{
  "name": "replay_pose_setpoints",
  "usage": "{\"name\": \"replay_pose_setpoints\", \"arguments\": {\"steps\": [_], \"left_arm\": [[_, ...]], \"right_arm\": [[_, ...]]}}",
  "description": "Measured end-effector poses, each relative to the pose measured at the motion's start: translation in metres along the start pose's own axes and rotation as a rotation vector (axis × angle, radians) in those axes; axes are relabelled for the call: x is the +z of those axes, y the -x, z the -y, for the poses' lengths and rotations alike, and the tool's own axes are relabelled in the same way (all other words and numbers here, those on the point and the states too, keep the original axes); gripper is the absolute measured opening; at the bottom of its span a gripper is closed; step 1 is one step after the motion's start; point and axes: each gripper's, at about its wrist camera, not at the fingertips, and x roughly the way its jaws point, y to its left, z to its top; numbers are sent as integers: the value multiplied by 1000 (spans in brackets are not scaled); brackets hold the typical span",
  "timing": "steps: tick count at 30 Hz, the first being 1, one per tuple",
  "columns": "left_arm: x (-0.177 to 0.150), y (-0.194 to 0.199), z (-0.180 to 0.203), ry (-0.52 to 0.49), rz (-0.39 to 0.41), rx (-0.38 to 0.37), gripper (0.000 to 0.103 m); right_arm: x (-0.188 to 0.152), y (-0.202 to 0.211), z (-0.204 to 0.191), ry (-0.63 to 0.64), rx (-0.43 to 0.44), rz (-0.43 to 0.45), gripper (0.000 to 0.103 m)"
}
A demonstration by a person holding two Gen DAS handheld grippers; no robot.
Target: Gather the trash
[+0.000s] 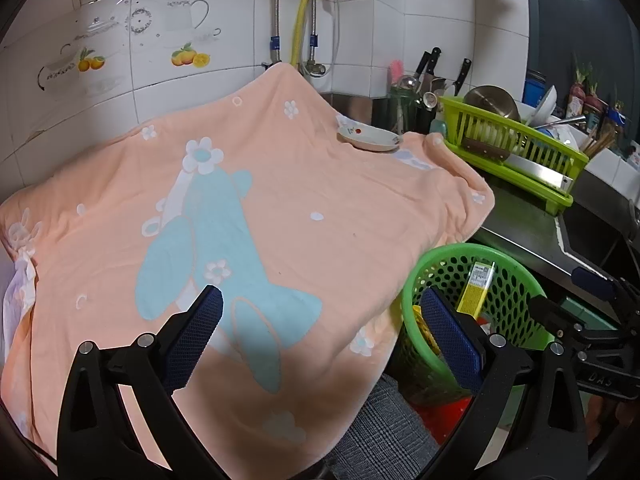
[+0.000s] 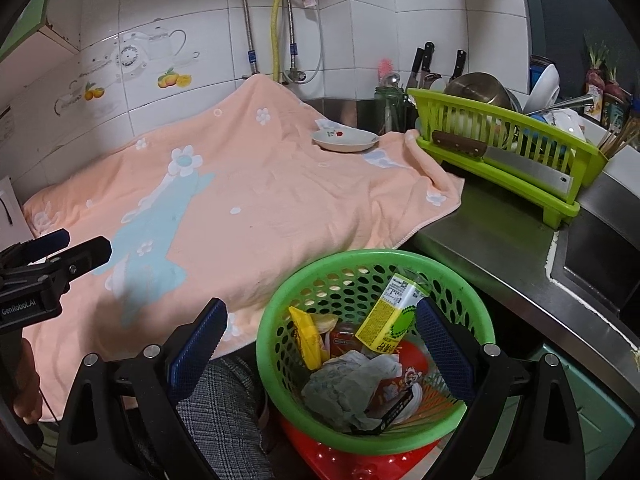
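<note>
A green perforated basket sits on a red stool below the counter edge; it also shows in the left wrist view. It holds a yellow drink carton, a yellow wrapper, crumpled grey paper and other packets. My right gripper is open and empty, right above the basket. My left gripper is open and empty over the peach towel; it also shows at the left edge of the right wrist view.
A small white dish rests on the towel's far side. A green dish rack with a cleaver, bowls and a pot stands to the right. Knives stand behind it. A steel counter and sink lie at the right. Tiled wall behind.
</note>
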Motion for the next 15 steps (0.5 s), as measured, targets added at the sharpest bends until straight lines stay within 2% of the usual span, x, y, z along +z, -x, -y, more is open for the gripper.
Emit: {"name": "replay_pose_setpoints", "arguments": {"steps": [15], "left_arm": [[1, 0, -1, 4, 14, 20, 98]], "right_arm": [[1, 0, -1, -5, -9, 8, 92]]}}
